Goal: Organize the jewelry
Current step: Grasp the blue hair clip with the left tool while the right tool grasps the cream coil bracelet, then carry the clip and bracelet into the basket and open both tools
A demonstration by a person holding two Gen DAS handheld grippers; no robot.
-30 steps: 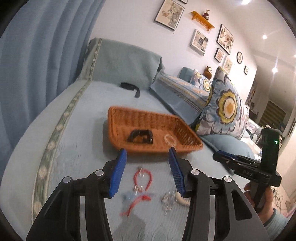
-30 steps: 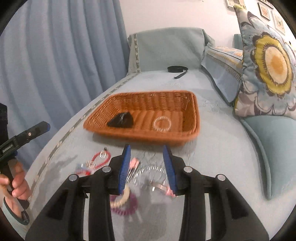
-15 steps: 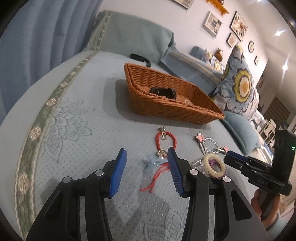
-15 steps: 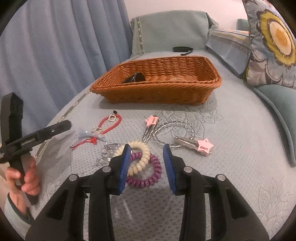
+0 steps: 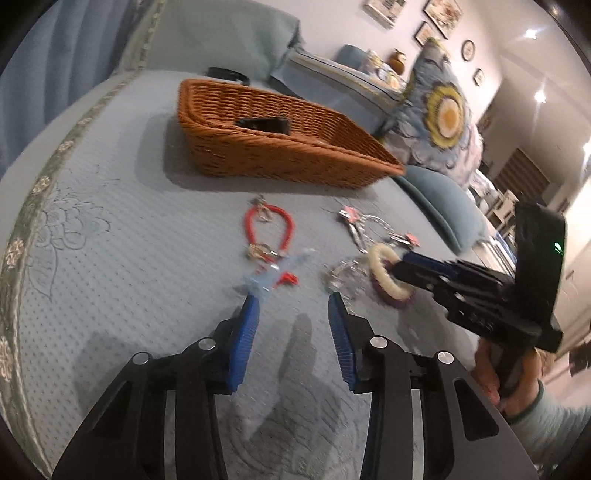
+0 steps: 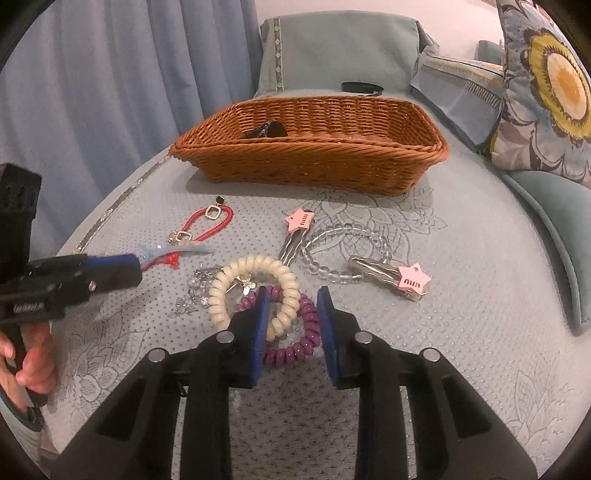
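Home bedroom: quilted bedspread (image 6: pixel 461 258), floral pillow (image 6: pixel 550 92), curtain (image 6: pixel 110 74), framed wall pictures (image 5: pixel 437 14)

A pale blue quilted bedspread (image 6: pixel 461 266) with stitched flower patterns covered the bed. Blue curtains (image 6: pixel 110 74) hung left of the bedspread. A floral cushion (image 6: pixel 550 92) with a yellow centre leaned at the bedspread's right edge, a plain teal pillow (image 6: pixel 554 221) just below it. Framed pictures (image 5: pixel 439 14) and a round clock (image 5: pixel 468 50) hung on the wall beyond the bedspread.
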